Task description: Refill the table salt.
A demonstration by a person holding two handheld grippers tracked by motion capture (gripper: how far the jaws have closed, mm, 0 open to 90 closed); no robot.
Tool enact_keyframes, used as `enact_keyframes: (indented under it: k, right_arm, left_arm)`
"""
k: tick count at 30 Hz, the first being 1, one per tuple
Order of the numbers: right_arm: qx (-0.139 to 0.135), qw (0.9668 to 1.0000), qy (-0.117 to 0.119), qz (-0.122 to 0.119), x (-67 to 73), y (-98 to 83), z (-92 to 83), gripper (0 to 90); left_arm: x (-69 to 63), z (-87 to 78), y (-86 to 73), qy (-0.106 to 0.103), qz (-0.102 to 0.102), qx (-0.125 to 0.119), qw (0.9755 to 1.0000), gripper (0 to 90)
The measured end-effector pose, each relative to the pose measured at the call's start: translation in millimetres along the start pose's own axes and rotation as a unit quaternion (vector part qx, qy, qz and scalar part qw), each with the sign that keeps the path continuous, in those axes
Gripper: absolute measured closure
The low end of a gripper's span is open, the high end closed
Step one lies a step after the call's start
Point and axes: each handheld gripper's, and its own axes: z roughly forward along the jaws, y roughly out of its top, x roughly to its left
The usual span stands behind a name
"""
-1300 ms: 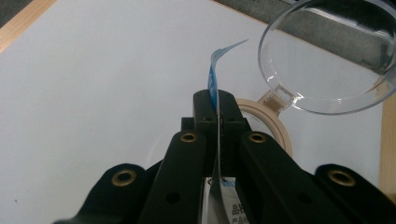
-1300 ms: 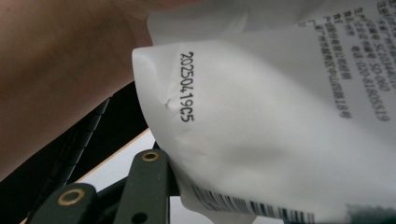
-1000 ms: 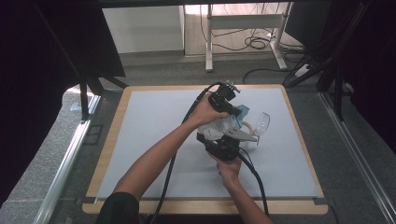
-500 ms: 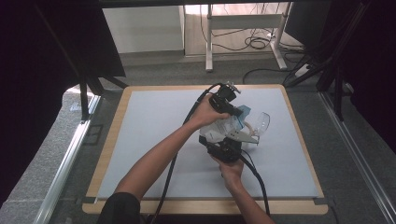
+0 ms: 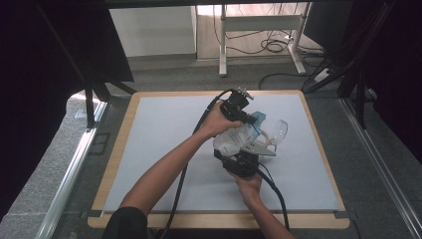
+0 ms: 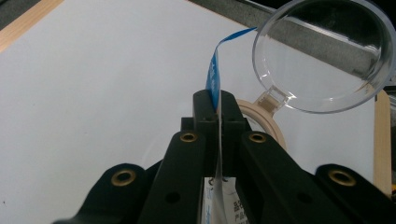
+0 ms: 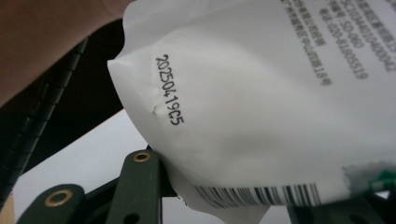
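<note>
Between both jaws, pouch (image 5: 238, 138)

Setting: recording lab or test bay, not a home.
Work surface: wood-edged table (image 5: 114, 164) under a white mat (image 5: 164, 129), ringed by grey carpet floor (image 5: 45, 174).
Enclosure: black curtains (image 5: 45, 59) hung at both sides.
Background: metal desk frame (image 5: 259, 25) with loose cables (image 5: 271, 46) coiled beneath.
Fittings: aluminium rail (image 5: 69, 174) alongside the table.
</note>
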Motion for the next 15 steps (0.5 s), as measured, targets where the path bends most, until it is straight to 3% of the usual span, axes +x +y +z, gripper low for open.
enact_keyframes:
  k: [15]
  right_arm:
    - [0.038, 0.9992, -0.013, -0.008, -7.5, -10.1, -8.6, 56.4]
  left_arm:
    - [-3.4, -10.4, -6.3, -0.005, -0.002, -0.013, 0.9999, 89.6]
